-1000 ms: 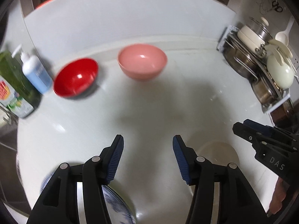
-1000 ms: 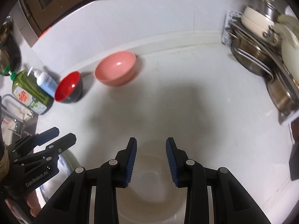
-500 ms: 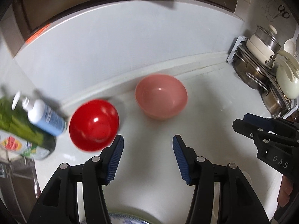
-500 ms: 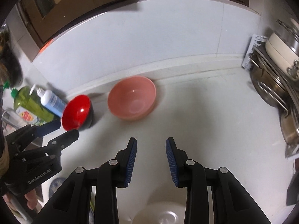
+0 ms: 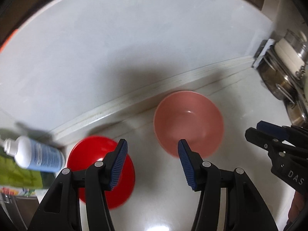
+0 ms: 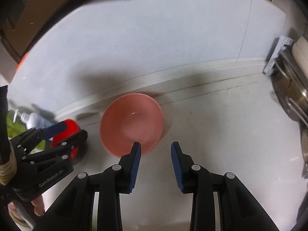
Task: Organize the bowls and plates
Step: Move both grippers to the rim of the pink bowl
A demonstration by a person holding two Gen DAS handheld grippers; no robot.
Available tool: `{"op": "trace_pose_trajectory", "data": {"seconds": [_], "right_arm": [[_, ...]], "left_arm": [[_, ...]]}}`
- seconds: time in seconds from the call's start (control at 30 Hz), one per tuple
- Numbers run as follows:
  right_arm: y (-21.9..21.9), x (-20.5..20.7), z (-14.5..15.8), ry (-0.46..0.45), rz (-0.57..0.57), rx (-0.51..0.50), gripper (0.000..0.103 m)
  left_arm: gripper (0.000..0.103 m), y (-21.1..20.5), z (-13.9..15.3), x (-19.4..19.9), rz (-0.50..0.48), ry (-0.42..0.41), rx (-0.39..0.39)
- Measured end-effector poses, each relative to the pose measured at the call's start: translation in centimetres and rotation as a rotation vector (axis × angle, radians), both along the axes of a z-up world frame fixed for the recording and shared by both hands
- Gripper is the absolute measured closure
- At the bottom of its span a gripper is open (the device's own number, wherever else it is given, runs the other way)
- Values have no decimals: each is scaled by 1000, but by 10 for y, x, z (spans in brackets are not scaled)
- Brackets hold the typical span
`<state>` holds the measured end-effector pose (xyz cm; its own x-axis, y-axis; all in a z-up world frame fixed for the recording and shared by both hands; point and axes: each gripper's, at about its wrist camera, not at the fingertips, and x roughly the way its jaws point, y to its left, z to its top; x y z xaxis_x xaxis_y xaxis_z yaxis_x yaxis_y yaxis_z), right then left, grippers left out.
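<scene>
A pink bowl [image 5: 189, 122] stands on the white counter near the back wall, and a red bowl [image 5: 90, 154] stands to its left. My left gripper [image 5: 152, 144] is open and empty, its left finger over the red bowl and its right finger at the pink bowl's near rim. In the right wrist view the pink bowl [image 6: 130, 121] lies just ahead of my open, empty right gripper [image 6: 156, 146], whose left fingertip overlaps the bowl's near rim. The red bowl [image 6: 67, 130] is half hidden behind the left gripper [image 6: 73, 130] there. The right gripper [image 5: 254, 129] shows at the right edge of the left wrist view.
A white-and-blue pump bottle [image 5: 34, 155] and a green soap bottle [image 5: 17, 175] stand at the left. A rack of metal pots [image 5: 283, 73] fills the right side, seen also as pots [image 6: 290, 96]. The white wall [image 6: 154, 38] rises close behind the bowls.
Both grippers have moved forward toward the back wall, so the pink and red bowls are much closer. The plates near the front edge have dropped out of view. Both stay open.
</scene>
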<state>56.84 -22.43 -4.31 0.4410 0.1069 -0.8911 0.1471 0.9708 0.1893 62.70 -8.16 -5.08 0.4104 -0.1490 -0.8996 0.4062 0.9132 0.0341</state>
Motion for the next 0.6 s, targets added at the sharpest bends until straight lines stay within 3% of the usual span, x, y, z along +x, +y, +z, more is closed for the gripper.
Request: {"op": "trace_pose_trajectory", "data": {"seconds": [0.27,0.6], "right_arm": [[-4,31,-31,53,-21,26,70],[-2,50,-60,120,-22,59,84]], "left_arm": [[51,-17,-36,36,0,54,41],[76,-29,-64,60,15,139,38]]}}
